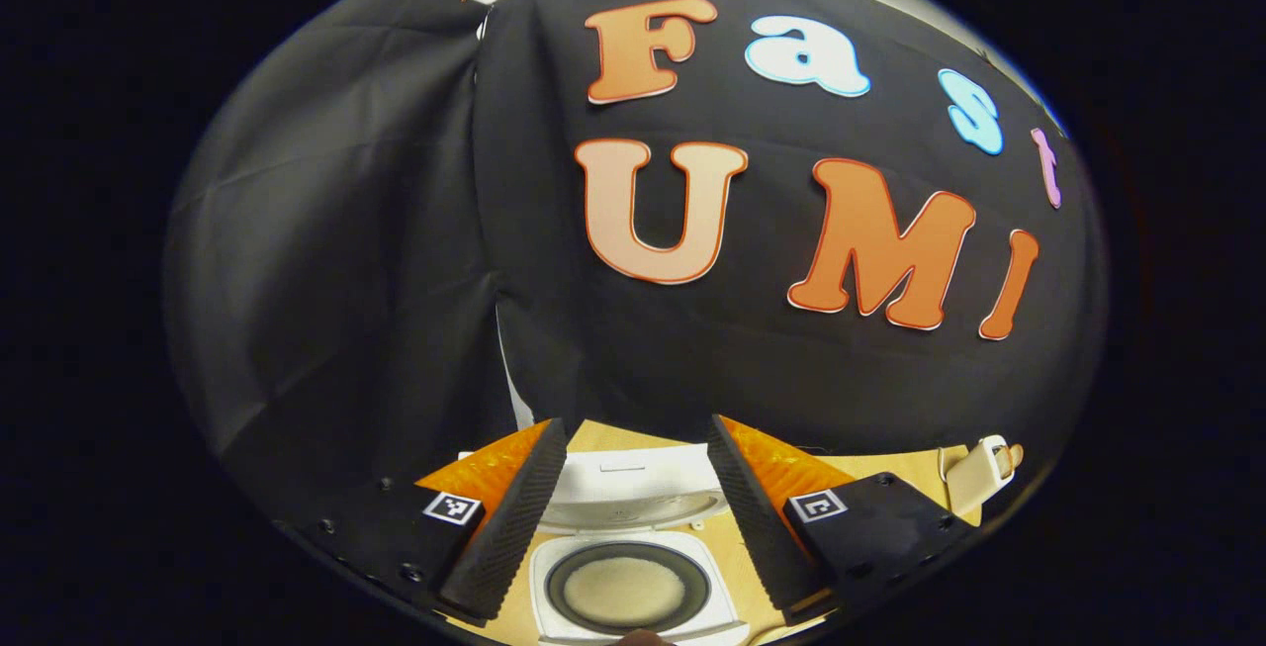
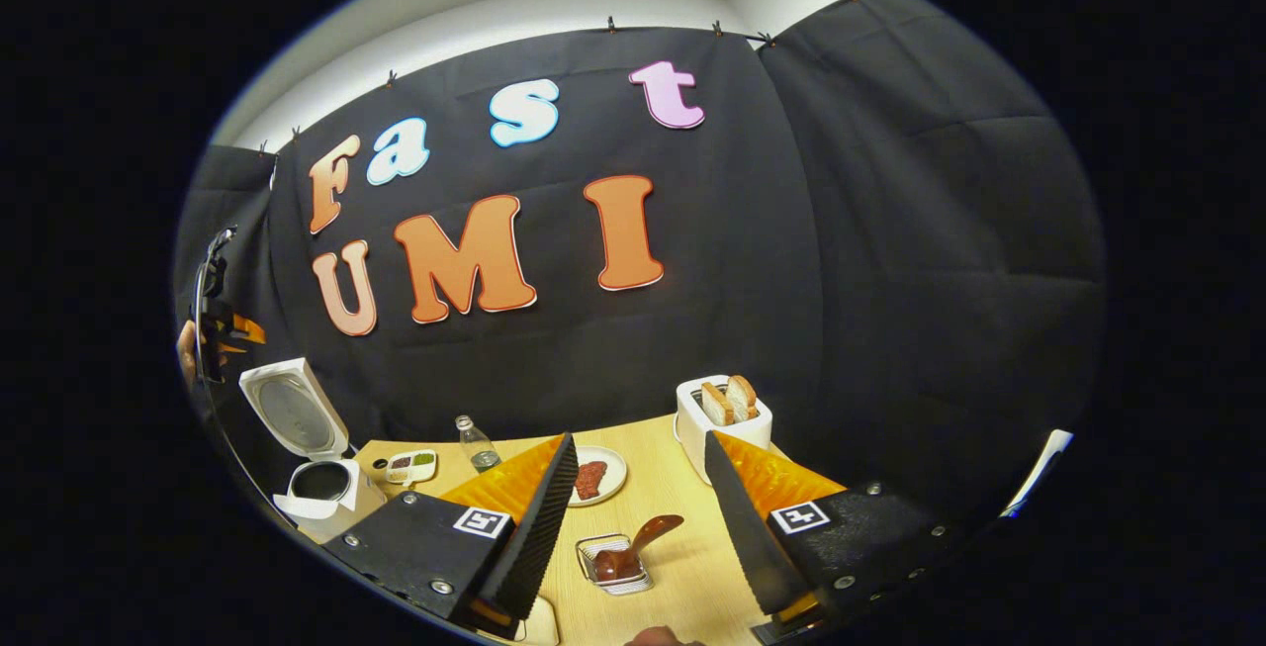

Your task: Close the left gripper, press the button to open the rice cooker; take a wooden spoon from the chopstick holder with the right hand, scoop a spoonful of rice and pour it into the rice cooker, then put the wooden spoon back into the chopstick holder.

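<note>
The left hand-held gripper (image 1: 628,503) hangs above the rice cooker (image 1: 633,567) with its fingers spread wide and nothing between them; the cooker sits directly below and between the two fingers, lid (image 1: 633,488) swung up at the far side and the dark inner pot (image 1: 626,589) exposed with a pale layer of rice at its bottom. The cooker rests on the light wooden table (image 1: 890,473), and a cream-coloured object lies near the table's right edge in the left gripper view — too small to name. In the right gripper view, the right hand-held gripper (image 2: 641,517) is likewise wide open and empty, held over the table (image 2: 653,488). Just ahead of it and between its fingers stands the wire chopstick holder (image 2: 613,565), with the wooden spoon (image 2: 643,539) leaning out of it, bowl end up and tilted to the right; the fingers are apart from both. Farther off sit a small plate (image 2: 598,473) with something red on it, a white toaster (image 2: 722,418) holding two slices of bread, a clear bottle (image 2: 478,444) and a small divided dish (image 2: 412,466). At far left is the open rice cooker (image 2: 316,483), with the left hand-held gripper above it.
</note>
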Tool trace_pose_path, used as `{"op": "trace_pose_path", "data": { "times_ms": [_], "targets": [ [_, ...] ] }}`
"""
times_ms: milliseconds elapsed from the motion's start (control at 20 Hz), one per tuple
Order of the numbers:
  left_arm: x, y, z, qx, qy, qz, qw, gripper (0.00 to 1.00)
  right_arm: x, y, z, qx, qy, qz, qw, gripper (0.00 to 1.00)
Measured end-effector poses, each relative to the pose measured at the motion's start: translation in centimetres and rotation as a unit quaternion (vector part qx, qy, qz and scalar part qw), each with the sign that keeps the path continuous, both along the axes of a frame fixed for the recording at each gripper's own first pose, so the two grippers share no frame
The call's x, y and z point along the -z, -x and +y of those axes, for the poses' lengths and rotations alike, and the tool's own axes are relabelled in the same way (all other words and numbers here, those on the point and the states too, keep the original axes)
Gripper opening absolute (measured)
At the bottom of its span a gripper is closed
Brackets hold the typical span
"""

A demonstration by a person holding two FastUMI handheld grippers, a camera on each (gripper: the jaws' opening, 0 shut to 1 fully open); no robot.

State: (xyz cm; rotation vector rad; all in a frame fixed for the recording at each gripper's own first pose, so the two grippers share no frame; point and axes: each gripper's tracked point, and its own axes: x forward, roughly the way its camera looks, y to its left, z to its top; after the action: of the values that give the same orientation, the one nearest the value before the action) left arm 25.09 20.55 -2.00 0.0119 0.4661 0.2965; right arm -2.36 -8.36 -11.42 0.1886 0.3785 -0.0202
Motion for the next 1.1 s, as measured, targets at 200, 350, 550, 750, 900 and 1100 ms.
{"op": "trace_pose_path", "data": {
  "times_ms": [200, 350, 550, 750, 900, 1100],
  "targets": [
    [2.5, -3.0, 1.8, -0.004, 0.002, 0.056, 0.998, 0.96, -1.7, 1.5, 0.0, -0.003, 0.007, -0.008, 1.000, 0.81],
    [5.2, -3.0, 1.7, -0.004, 0.033, 0.114, 0.993, 0.96, -2.4, 1.8, -0.6, -0.002, 0.014, -0.013, 1.000, 0.81],
    [6.3, -3.0, 1.7, -0.008, 0.052, 0.160, 0.986, 0.97, -2.7, 1.3, -0.4, -0.012, 0.014, -0.018, 1.000, 0.81],
    [7.9, 0.3, -0.3, -0.003, 0.111, 0.221, 0.969, 0.97, -2.1, 0.7, 0.2, -0.029, 0.006, -0.017, 0.999, 0.81],
    [10.6, 4.5, -2.1, 0.004, 0.161, 0.291, 0.943, 0.97, -2.0, -0.1, 1.3, -0.050, -0.009, -0.019, 0.999, 0.81],
    [14.7, 8.9, -2.5, -0.008, 0.169, 0.351, 0.921, 0.98, -1.8, -1.1, 2.4, -0.070, -0.024, -0.020, 0.997, 0.81]
  ]
}}
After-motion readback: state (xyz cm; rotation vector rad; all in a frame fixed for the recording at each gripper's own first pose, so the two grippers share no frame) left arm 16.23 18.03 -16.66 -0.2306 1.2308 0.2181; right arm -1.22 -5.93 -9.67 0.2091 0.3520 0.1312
